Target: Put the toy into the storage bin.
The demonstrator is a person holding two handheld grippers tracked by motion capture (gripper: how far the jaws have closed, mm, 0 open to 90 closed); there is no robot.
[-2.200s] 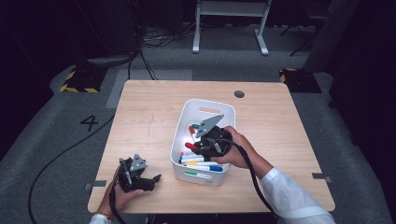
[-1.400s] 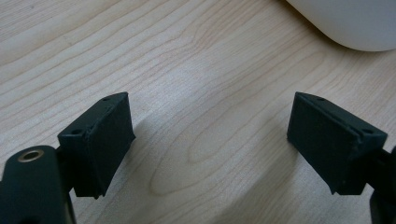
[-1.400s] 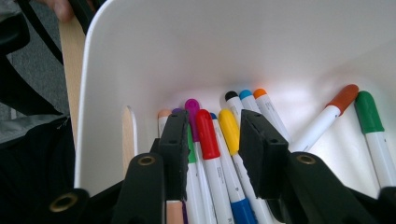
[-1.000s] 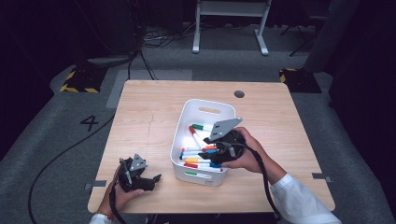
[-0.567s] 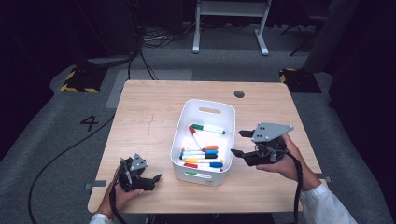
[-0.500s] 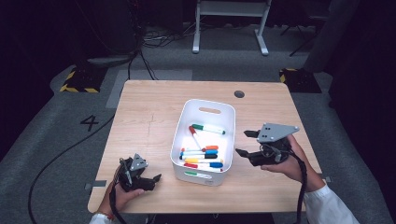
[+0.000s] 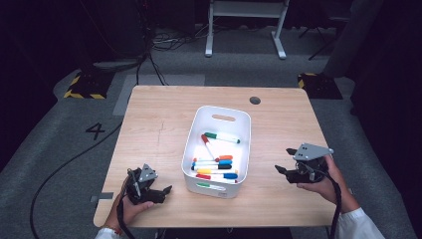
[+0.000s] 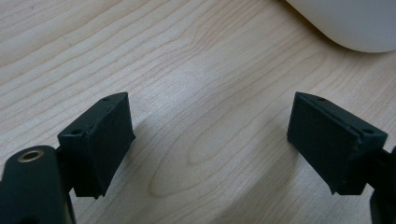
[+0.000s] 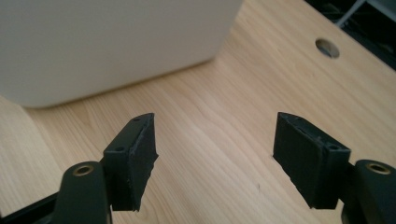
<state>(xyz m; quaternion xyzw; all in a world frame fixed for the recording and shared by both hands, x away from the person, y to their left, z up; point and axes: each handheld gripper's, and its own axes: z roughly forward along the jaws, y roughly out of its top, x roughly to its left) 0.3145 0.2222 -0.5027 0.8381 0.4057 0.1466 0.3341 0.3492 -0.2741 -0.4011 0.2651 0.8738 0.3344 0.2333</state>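
Both tools empty: right tool (image 7: 284,171) has left the white bin (image 7: 191,152) for the bare counter (image 7: 159,114), jaws just opened; left tool (image 7: 166,191) unmoved, spread wide

A round grommet hole (image 7: 255,100) in the wooden table (image 7: 159,119) — beyond, a white metal frame (image 7: 244,25), cables (image 7: 149,45).

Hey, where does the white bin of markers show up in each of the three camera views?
High view: the white bin sits mid-table, between the two grippers.
Left gripper view: its rounded corner shows at top right.
Right gripper view: its outer wall fills the top left.
Shared landmark: the wood-grain table.
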